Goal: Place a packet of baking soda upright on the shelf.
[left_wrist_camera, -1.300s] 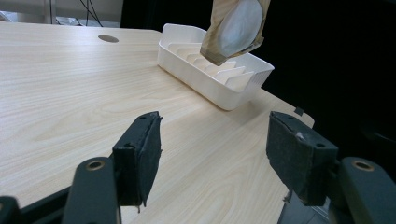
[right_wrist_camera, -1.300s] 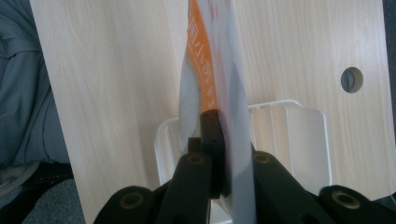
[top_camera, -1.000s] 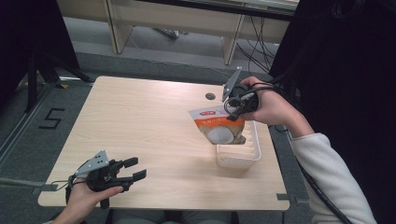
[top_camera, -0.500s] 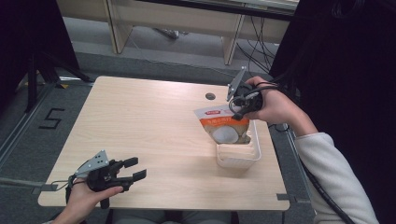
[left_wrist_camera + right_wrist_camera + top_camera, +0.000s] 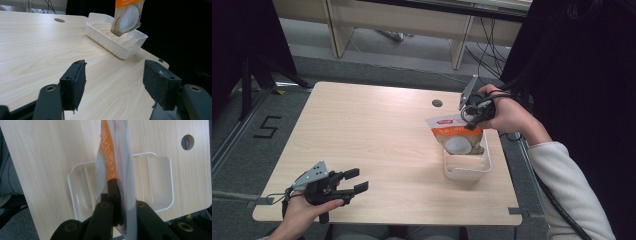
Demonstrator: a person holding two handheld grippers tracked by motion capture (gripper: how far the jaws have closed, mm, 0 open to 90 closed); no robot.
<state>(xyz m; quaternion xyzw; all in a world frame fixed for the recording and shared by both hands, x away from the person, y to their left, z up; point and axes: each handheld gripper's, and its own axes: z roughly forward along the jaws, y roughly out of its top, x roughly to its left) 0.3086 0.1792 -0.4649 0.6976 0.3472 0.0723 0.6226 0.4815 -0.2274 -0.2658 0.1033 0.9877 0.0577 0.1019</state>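
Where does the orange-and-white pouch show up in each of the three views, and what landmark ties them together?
High view: the pouch hangs right of centre, pinched at its top by the right gripper, its lower end over the white tray.
Left gripper view: top edge, right of centre, the pouch dangles above the tray.
Right gripper view: centre, seen edge-on, the pouch rises from the closed jaws over the tray.
Shared landmark: the white tray.

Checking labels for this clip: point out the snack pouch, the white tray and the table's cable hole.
snack pouch (image 5: 456, 137), high view, printed front.
white tray (image 5: 107, 38), left gripper view, near side wall.
cable hole (image 5: 187, 142), right gripper view, its dark opening.
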